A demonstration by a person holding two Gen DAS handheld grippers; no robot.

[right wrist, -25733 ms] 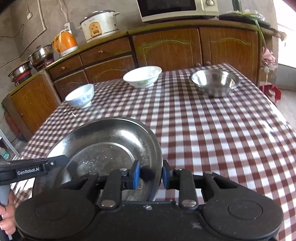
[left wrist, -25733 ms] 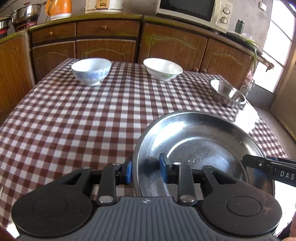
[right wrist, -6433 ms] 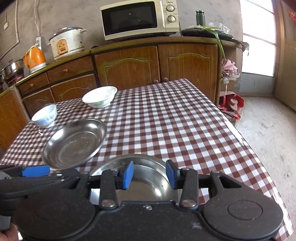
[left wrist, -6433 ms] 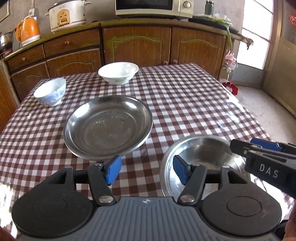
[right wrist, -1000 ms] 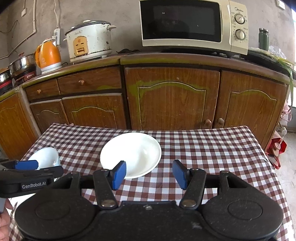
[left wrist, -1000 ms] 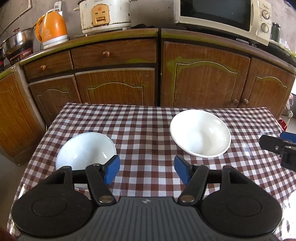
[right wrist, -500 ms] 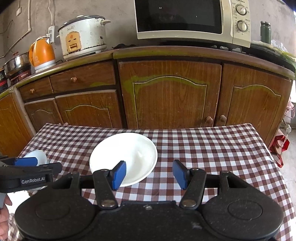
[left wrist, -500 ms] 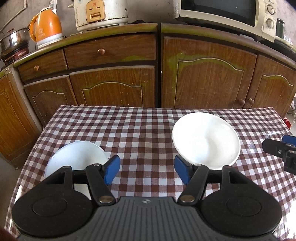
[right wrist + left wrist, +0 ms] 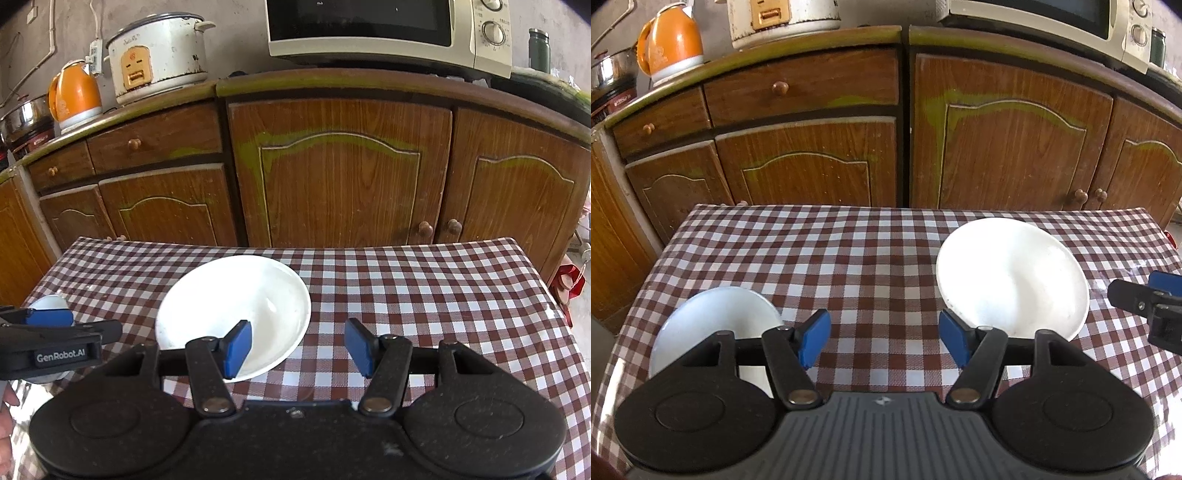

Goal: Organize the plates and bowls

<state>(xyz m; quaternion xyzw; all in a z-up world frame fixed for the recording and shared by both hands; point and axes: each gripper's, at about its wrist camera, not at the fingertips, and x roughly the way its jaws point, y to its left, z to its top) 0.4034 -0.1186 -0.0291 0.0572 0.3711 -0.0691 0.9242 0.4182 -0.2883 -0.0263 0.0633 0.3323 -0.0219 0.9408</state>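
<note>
Bowls sit larger and lower in both wrist views than a second ago, and less of the appliances on the far counter shows at the top; both tools have come closer to the far end of the worktop [image 9: 871,254]. Compared with about six seconds back, the steel plate and steel bowl are gone from view; only the two ceramic bowls show now.

Left tool [image 9: 884,341]: blue pads apart, released, nothing between them, only checked cloth. Small pale-blue bowl [image 9: 713,321] lies just left of its left finger, partly hidden by the tool body, near the worktop's left edge. Same bowl in the right wrist view [image 9: 50,304] is mostly covered by the other tool.

Right tool [image 9: 297,349]: pads apart, released, gripping nothing. Wide white bowl [image 9: 236,314] sits upright on the cloth, its near rim behind the tool's left pad; contact cannot be told. In the left wrist view the white bowl [image 9: 1012,277] is shallow, glossy and plain inside, and sits right of centre, well apart from the blue one.

Brown wooden cabinets [image 9: 340,177] stand behind the worktop.
</note>
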